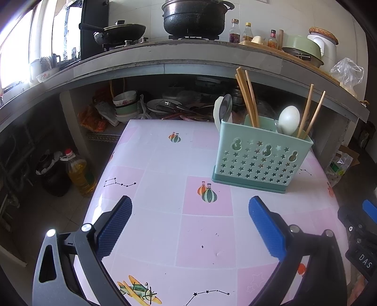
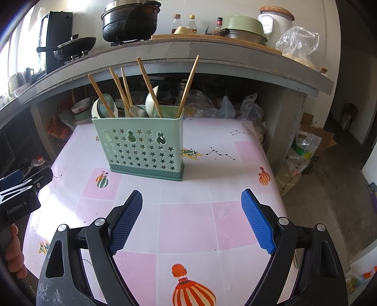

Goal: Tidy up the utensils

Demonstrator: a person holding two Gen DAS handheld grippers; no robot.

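A mint-green utensil holder [image 1: 260, 162] [image 2: 143, 147] with star holes stands on the table with the pink and white cloth [image 1: 165, 193] [image 2: 195, 188]. Several wooden chopsticks [image 1: 247, 96] [image 2: 149, 87] and white spoons [image 1: 288, 120] [image 2: 150, 102] stick up out of it. My left gripper [image 1: 189, 204] hangs open over the cloth, nearer than the holder and to its left, with nothing between its blue pads. In the right wrist view my right gripper [image 2: 192, 199] is also open and empty, just in front of the holder. No loose utensil lies on the cloth.
A concrete counter [image 1: 188, 58] behind the table carries a black pot [image 1: 194, 18], a wok, bottles and bowls; dishes are piled on the shelf under it. An oil bottle [image 1: 79, 173] stands on the floor at the left. Bags and a box [image 2: 304, 150] crowd the floor at the right.
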